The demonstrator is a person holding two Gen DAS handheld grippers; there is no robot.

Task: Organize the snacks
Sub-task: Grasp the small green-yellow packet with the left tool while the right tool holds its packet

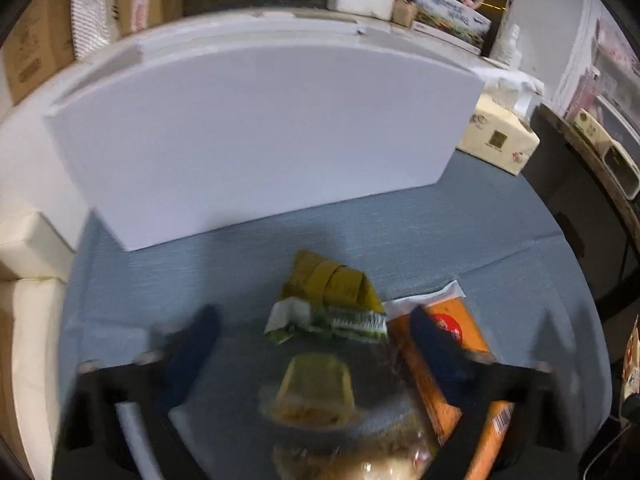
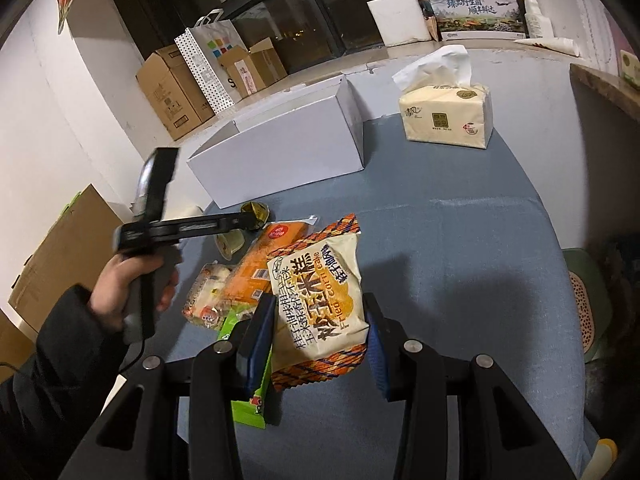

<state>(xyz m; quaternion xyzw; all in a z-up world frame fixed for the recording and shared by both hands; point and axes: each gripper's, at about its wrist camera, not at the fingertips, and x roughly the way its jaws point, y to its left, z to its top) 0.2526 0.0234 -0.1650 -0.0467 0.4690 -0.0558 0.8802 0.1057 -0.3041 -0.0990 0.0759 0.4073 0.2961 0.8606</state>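
A fried corn cake packet [image 2: 320,300] is clamped upright in the right gripper [image 2: 320,332]. The left gripper [image 1: 312,340], fingers apart and empty, straddles a jelly cup [image 1: 316,390] lying directly between them on the blue tablecloth [image 1: 440,220]; the white box [image 1: 256,140] stands beyond.

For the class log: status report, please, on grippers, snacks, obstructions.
Right gripper shut on fried corn cake pack. Left gripper open above jelly cup. White box path unobstructed.

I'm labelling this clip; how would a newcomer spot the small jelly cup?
Start at the white box on the blue cloth. Just before it lies a snack pile; the jelly cup sits beside the orange packet. It is the pile's only rigid, translucent tub, the rest being flat wrappers.
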